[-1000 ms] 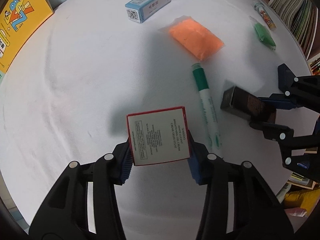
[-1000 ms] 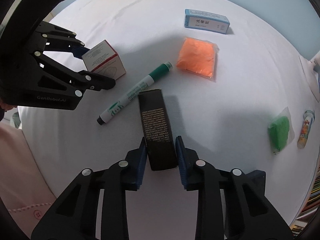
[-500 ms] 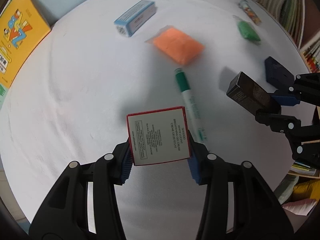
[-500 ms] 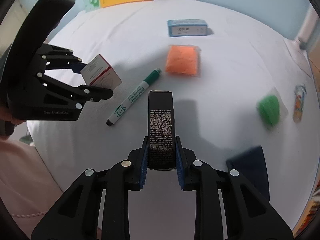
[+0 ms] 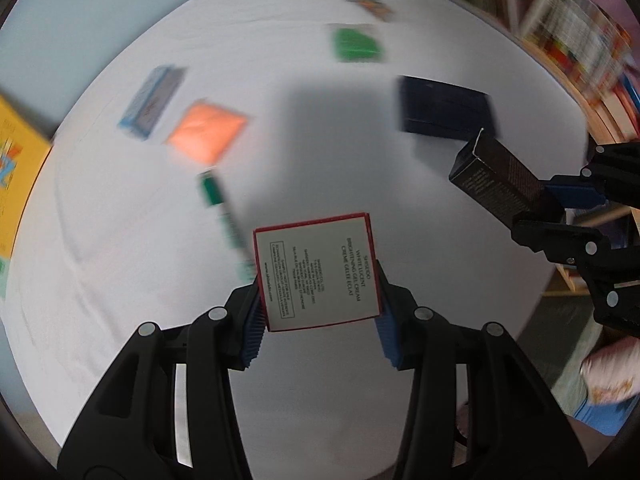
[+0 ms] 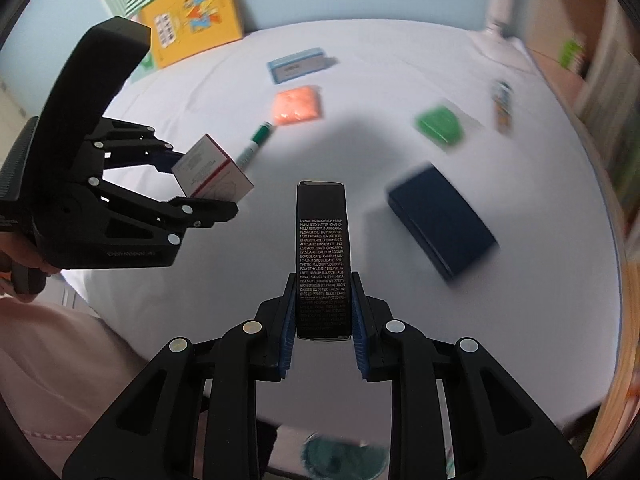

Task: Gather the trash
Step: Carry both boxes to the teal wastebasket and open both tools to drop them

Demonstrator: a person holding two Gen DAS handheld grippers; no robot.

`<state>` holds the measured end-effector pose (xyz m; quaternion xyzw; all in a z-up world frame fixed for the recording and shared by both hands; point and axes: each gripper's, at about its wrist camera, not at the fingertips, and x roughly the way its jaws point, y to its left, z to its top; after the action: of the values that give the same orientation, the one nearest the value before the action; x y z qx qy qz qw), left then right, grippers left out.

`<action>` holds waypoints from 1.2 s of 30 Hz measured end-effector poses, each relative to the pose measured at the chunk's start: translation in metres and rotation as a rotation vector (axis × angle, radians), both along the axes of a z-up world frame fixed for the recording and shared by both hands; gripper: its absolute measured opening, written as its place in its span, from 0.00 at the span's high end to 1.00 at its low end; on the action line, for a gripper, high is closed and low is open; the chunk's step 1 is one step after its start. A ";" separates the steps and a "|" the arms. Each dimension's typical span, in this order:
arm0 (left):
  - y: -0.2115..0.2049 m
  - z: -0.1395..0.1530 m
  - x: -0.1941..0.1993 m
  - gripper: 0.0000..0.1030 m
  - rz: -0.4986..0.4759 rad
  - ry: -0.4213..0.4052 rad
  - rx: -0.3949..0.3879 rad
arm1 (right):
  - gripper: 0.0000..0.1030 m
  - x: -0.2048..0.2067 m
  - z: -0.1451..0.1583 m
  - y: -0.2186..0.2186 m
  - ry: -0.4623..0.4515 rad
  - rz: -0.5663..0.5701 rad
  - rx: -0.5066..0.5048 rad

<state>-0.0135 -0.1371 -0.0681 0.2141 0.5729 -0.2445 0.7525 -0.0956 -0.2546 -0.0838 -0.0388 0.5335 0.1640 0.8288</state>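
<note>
My left gripper [image 5: 318, 316] is shut on a white, red-edged cream box [image 5: 316, 270] and holds it above the white round table [image 5: 120, 240]. The box also shows in the right wrist view [image 6: 212, 174], held by the left gripper [image 6: 200, 180]. My right gripper [image 6: 323, 316] is shut on a tall black carton [image 6: 322, 256], lifted above the table; it shows in the left wrist view [image 5: 496, 178] at the right. On the table lie a green marker [image 6: 256, 144], an orange packet [image 6: 298, 104], a blue-white box [image 6: 298, 65], a green packet [image 6: 440, 124], a dark blue box [image 6: 444, 224].
A small printed tube [image 6: 502, 106] lies at the far right of the table. A yellow book [image 6: 192, 16] leans at the back. Bookshelves [image 5: 572, 52] stand to the right. A teal round thing [image 6: 344, 456] sits below the table edge.
Both grippers have lifted higher and pulled back from the table with their boxes still held. The dark blue box has come into fuller view. The current frames are blurred by motion.
</note>
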 end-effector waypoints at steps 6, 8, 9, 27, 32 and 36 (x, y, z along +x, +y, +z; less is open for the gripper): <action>-0.050 -0.001 -0.044 0.57 -0.155 0.016 0.000 | 0.76 -0.053 -0.008 -0.035 0.012 -0.156 0.012; -0.064 -0.002 -0.061 0.57 -0.207 0.019 0.001 | 0.75 -0.076 -0.010 -0.047 0.017 -0.213 0.017; -0.070 -0.003 -0.067 0.57 -0.227 0.021 0.001 | 0.76 -0.088 -0.011 -0.052 0.021 -0.243 0.020; -0.180 -0.025 -0.236 0.57 -0.713 0.078 0.050 | 0.75 -0.284 -0.030 -0.113 0.078 -0.696 0.090; -0.196 -0.031 -0.283 0.57 -0.831 0.098 0.067 | 0.75 -0.331 -0.037 -0.124 0.090 -0.804 0.119; -0.206 -0.038 -0.316 0.57 -0.914 0.118 0.085 | 0.75 -0.360 -0.042 -0.127 0.102 -0.865 0.141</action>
<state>-0.3293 -0.3436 -0.1058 0.4608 0.4713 -0.5393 0.5241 -0.4558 -0.3811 -0.1256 0.2528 0.5283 -0.1605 0.7945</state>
